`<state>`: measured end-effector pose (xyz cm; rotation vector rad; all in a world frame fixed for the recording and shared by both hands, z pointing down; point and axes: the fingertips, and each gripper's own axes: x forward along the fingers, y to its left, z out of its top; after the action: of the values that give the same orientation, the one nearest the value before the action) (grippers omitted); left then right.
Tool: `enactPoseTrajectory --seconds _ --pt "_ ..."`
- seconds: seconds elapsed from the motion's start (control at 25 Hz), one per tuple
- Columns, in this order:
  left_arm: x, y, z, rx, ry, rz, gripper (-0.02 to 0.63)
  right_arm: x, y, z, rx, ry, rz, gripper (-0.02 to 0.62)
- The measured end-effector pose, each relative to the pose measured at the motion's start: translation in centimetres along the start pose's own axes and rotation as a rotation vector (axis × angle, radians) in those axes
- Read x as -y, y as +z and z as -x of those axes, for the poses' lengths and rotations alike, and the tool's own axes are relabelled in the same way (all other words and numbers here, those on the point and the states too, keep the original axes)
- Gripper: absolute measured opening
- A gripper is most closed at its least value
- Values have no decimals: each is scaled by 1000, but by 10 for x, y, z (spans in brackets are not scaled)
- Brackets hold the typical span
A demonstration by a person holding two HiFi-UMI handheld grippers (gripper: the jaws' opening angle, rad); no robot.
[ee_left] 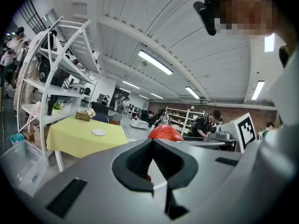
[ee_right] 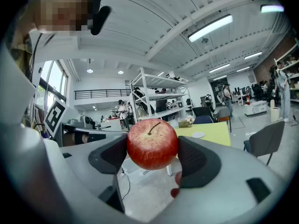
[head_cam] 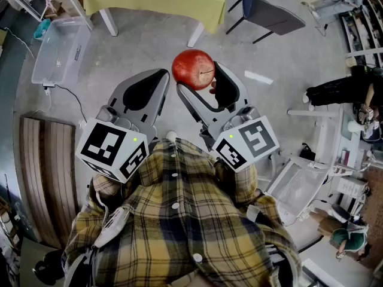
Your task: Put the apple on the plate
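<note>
Our right gripper [head_cam: 199,78] pinches the red apple [ee_right: 152,144] between its pads, in the air and well short of the yellow table [ee_right: 216,132] that bears the white plate [ee_right: 198,135]. Our left gripper [ee_left: 153,146] is pressed together, empty. We should hold the squeeze steady and level until the apple is over the plate.

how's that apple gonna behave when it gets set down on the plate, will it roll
The apple is round and glossy, so it will probably roll unless set down on its base. It looks firm: the fingers pinching its sides leave no visible dent. Its smooth skin might slip in a loose grip.
</note>
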<state>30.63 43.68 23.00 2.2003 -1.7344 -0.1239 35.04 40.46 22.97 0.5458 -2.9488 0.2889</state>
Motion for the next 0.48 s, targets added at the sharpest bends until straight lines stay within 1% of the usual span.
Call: enactPoseTrajectory --seconds 0.24,0.48 --pt "-9 0 4 1 5 3 6 -1 1 -6 12 -8 -21 331" --pt "-30 -2 18 6 10 6 8 -8 -4 -19 17 -32 -25 331"
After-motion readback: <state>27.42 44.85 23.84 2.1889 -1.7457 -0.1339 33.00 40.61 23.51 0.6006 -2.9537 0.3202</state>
